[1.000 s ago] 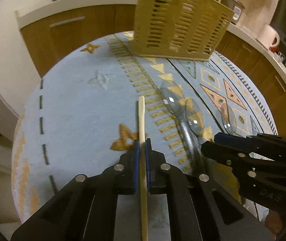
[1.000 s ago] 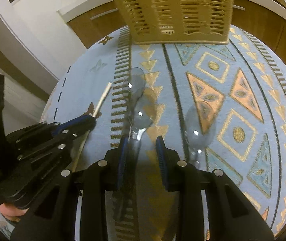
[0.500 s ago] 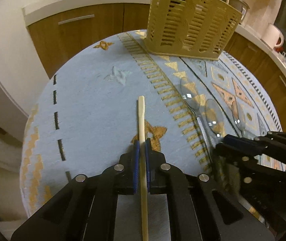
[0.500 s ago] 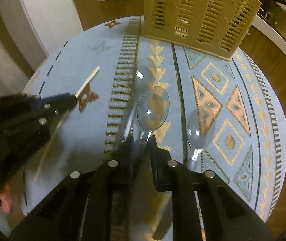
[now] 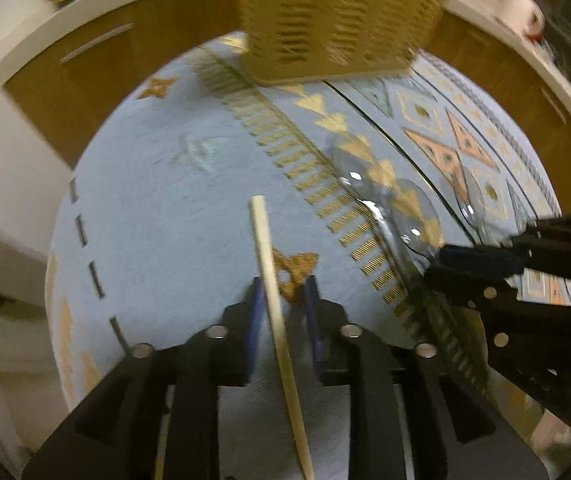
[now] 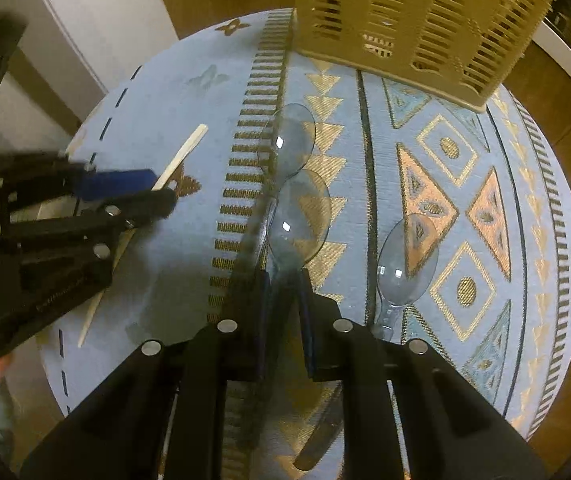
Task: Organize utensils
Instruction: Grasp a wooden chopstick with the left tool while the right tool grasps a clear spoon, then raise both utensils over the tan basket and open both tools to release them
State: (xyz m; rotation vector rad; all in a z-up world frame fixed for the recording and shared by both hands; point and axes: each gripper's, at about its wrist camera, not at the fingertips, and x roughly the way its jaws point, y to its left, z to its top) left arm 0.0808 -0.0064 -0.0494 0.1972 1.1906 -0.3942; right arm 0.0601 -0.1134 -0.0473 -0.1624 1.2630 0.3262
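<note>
The left gripper [image 5: 283, 304] has its fingers spread, the wooden chopstick [image 5: 275, 296] lying loose between them on the tabletop [image 5: 157, 208], so it looks let go rather than carried. The right gripper [image 6: 283, 300] pinches the handle of a clear plastic spoon [image 6: 301, 216], one of three lying side by side, probably to lift it toward the slotted utensil basket [image 6: 417, 16] standing at the far edge.

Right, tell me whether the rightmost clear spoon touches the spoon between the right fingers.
Apart. The right wrist view shows a plain strip of patterned cloth between the rightmost spoon and the middle spoon.
</note>
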